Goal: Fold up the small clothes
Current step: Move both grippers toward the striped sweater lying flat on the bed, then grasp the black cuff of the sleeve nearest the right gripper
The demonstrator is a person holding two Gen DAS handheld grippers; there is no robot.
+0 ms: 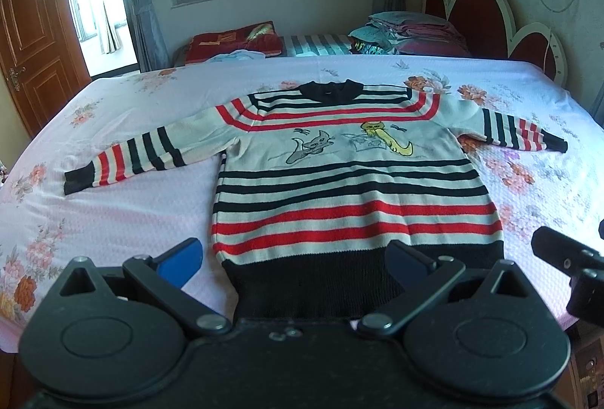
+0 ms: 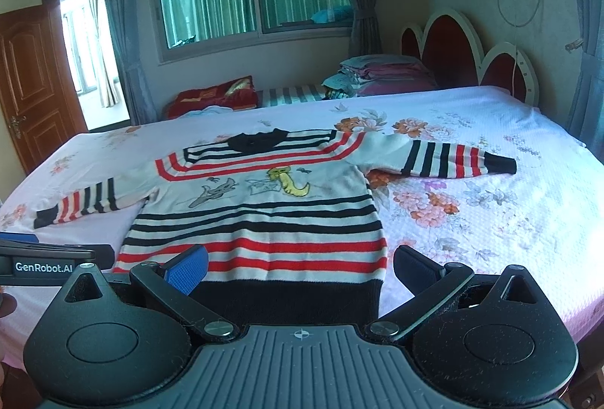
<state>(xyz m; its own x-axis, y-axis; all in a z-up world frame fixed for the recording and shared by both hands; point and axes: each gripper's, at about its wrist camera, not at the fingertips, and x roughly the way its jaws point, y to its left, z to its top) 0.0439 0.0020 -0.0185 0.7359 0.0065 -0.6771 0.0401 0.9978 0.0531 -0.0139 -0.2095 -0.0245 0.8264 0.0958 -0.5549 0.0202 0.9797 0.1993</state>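
A small striped sweater (image 1: 339, 182), white with red and black stripes, a black hem and collar and cat pictures on the chest, lies flat on the bed with both sleeves spread out. It also shows in the right wrist view (image 2: 264, 220). My left gripper (image 1: 298, 263) is open and empty, hovering just in front of the black hem near its left end. My right gripper (image 2: 302, 267) is open and empty, in front of the hem near its right end. The right gripper's body shows at the right edge of the left wrist view (image 1: 570, 265).
The bed (image 1: 113, 220) has a pink floral sheet. Folded bedding and pillows (image 1: 407, 35) lie by the red headboard (image 1: 475, 13) at the far right. A red blanket (image 1: 234, 41) lies at the far side. A wooden door (image 1: 30, 43) stands at the left.
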